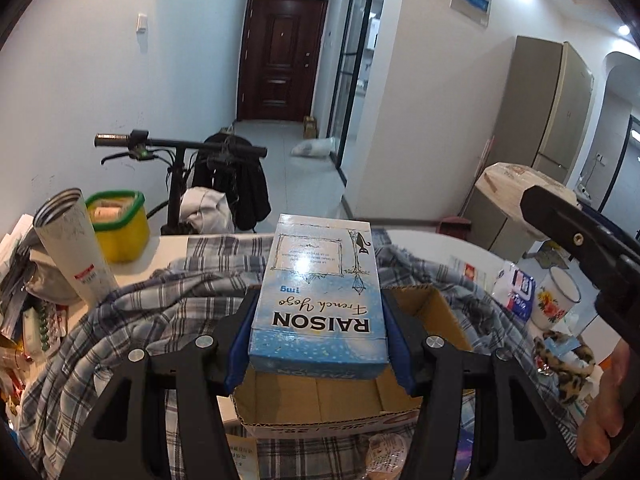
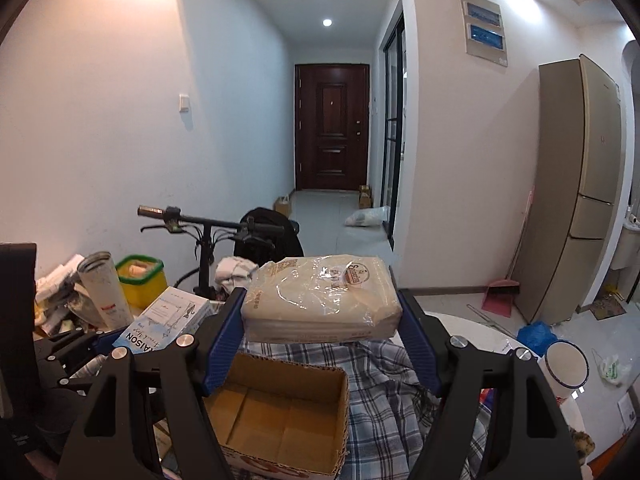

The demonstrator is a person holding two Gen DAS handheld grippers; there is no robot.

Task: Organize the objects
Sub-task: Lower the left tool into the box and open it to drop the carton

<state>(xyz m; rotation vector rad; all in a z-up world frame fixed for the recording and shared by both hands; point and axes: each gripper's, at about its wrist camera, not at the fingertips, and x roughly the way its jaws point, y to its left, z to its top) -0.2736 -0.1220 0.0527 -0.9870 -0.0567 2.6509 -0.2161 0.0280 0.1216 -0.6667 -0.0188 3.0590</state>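
Clamping a blue RAISON carton point(image 1: 318, 300) between its blue-padded fingers, the left gripper point(image 1: 318, 332) holds that carton lengthwise, the printed face up and the lettering upside down to the camera; the carton hangs above an open cardboard box point(image 1: 320, 400), which sits just below and ahead of the fingers on a crumpled plaid cloth point(image 1: 132, 320); to the left of this gripper stand a tall white tumbler point(image 1: 70, 248) and, behind it, a yellow tub with a green rim point(image 1: 118, 224); to its right are a white enamel mug with a floral print point(image 1: 558, 300) and part of the other tool's black frame.

The right gripper point(image 2: 322, 320) is clenched on a flat plastic-wrapped beige pack point(image 2: 322, 300), pads pressed to both its sides; the pack is held level, above the far edge of the cardboard box point(image 2: 284, 412), whose inside shows only its brown bottom flaps; the plaid cloth point(image 2: 384, 392) spreads under and to the right of the box; left of these fingers the left gripper point(image 2: 132, 338) appears with the RAISON carton point(image 2: 168, 318) in its grip, near the box's left side; further left stand the tumbler point(image 2: 106, 288) and the yellow tub point(image 2: 142, 282); to the right, beside the cloth, the enamel mug point(image 2: 564, 368) shows its open mouth; beyond both tools a scooter handlebar point(image 2: 208, 220) crosses before a hallway ending in a dark wooden door point(image 2: 330, 128).
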